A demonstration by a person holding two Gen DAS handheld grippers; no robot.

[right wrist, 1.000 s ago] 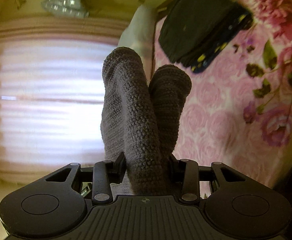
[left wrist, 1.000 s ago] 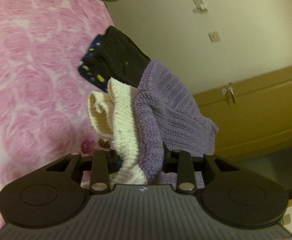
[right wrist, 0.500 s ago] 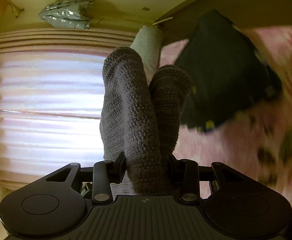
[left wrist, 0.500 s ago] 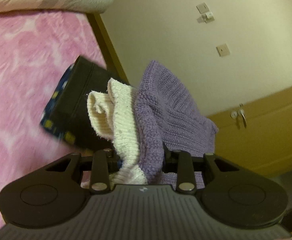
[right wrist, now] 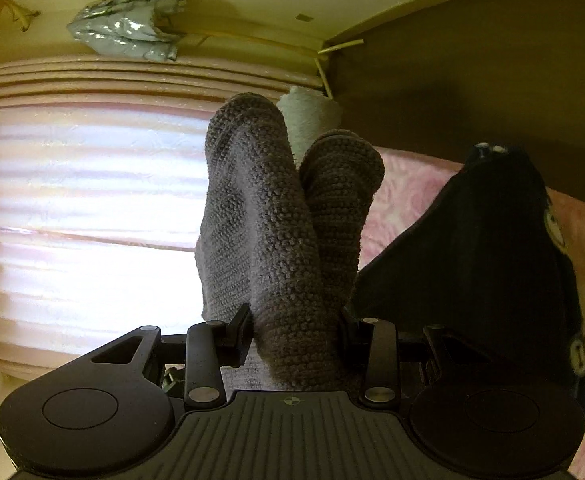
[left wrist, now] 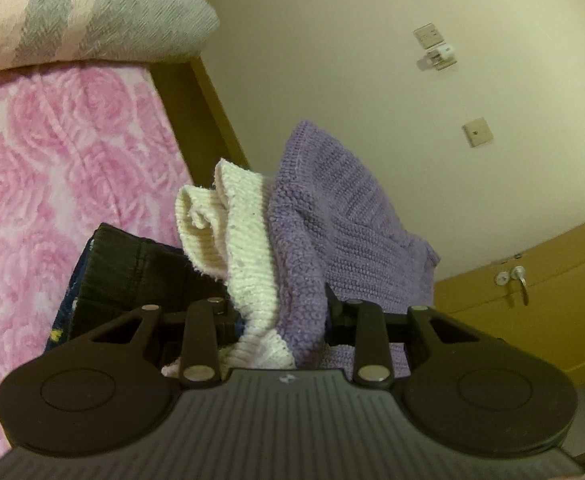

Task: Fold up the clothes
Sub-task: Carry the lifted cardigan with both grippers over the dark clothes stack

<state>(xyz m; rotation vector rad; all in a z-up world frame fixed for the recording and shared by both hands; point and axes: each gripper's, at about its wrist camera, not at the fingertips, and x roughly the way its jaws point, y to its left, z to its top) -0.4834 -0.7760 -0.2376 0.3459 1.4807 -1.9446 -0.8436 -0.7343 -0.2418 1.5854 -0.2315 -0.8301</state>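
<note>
Purple-and-cream knit (left wrist: 316, 240) between left gripper (left wrist: 280, 316) fingers (left wrist: 228, 320)

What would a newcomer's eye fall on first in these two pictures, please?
The bunched lilac-and-cream knit clamped in the left gripper, dead centre. In the right view, knit folds rise from the right gripper against a bright curtain, with a dark garment on the pink bedspread.

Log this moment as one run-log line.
left gripper: shut on purple sweater | right gripper: shut on same sweater | dark folded garment: on bed
</note>
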